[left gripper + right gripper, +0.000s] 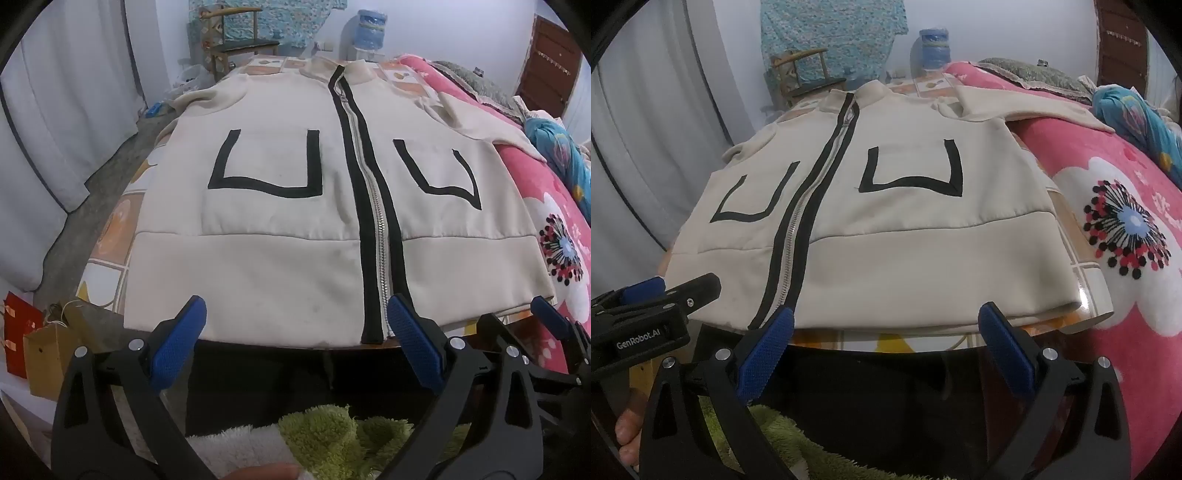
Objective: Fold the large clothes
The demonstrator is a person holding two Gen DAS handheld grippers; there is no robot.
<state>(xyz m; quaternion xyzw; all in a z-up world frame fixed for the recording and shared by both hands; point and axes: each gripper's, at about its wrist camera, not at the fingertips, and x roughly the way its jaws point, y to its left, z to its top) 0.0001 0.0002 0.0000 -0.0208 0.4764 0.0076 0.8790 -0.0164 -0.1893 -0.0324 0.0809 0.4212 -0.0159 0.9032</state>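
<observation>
A cream zip-up jacket (266, 236) (908, 221) with black trim and two black U-shaped pocket outlines lies flat, front up, on a tiled table (110, 236) (1086, 273). Its hem faces me and its collar points away. My left gripper (295, 314) hovers open just short of the hem, left of the zip. My right gripper (886, 325) stands open near the hem, right of the zip. Nothing sits between either pair of blue pads. The right sleeve (1034, 107) spreads onto the pink blanket; the left sleeve (199, 96) hangs off the table's far left.
A pink floral blanket (554, 236) (1126, 229) covers the bed to the right. A wooden chair (236, 40) and a water dispenser (369, 29) stand behind the table. Paper bags (40, 354) sit on the floor at left. Green fuzzy fabric (332, 439) lies below the grippers.
</observation>
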